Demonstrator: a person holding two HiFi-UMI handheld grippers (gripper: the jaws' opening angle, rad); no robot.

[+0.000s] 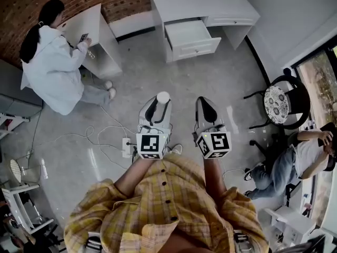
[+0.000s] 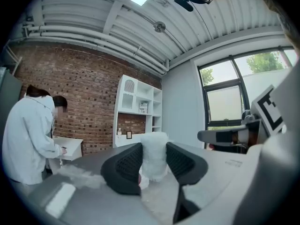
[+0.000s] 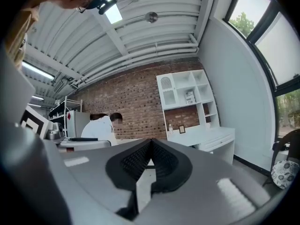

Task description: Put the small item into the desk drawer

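As we look down from the head: we stand on the bare floor (image 1: 221,83), both grippers held level in front of our yellow checked shirt (image 1: 158,204).
Left gripper (image 1: 158,102): carries the small white item (image 1: 163,97), upright at its tip.
Right gripper (image 1: 206,104): just beside the left one, with nothing at its tip.
Drawer (image 1: 196,48): pulled open under the white counter (image 1: 210,7), well apart from the item, with floor between.
Bystanders: one person in a white top (image 1: 52,62) crouches at a low cabinet (image 1: 100,41) on the left, and another sits at the right edge.
Left gripper view, left fingers (image 2: 123,165): spread wide and grasping the item, one pad against each side of its lower part, and its top stands above the pads.
Item's look: a pale cylinder with a frosted, bumpy skin like wrapping. We cannot tell what is inside.
Right gripper view, right fingers (image 3: 163,164): clenched pad against pad, nothing between them.
Handling, as we judge it: light and rather soft. A hard squeeze could dent it, and the loose skin might slip.
Where to hold: across the middle of its body, kept upright, with gentle pressure, so we can lower it into the drawer from above.
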